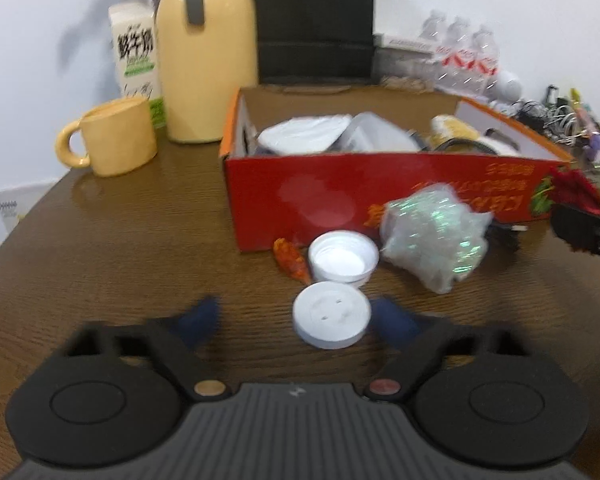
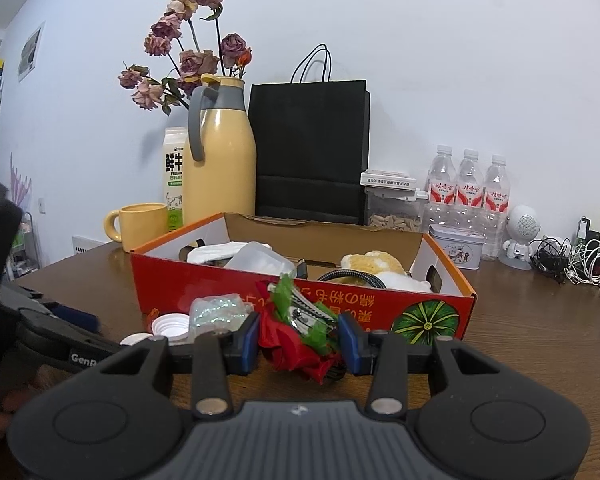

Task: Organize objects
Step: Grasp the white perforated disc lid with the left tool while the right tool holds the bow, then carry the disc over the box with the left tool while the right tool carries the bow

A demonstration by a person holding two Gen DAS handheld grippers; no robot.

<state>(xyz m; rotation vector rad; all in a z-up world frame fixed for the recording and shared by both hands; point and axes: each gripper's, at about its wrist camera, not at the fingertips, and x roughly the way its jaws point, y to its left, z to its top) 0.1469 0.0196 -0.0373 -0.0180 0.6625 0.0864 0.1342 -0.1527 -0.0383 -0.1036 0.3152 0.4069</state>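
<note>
Left gripper point(image 1: 294, 320) half open around the white disc point(image 1: 332, 315) flat on the table point(image 1: 100, 240): right pad point(image 1: 392, 320) just beside its rim, left pad point(image 1: 198, 318) well apart, so the disc sits off-centre toward the right finger (round, no long axis to align). Nothing gripped yet. Just past it: open white lid point(image 1: 343, 256), then the red box point(image 1: 340, 196). Right gripper point(image 2: 298, 338) clamped on a red-green crumpled bundle point(image 2: 300, 328), held in front of the box wall. Right view shows the box contents and the bundle; the left view alone shows the pad-to-disc gaps.
</note>
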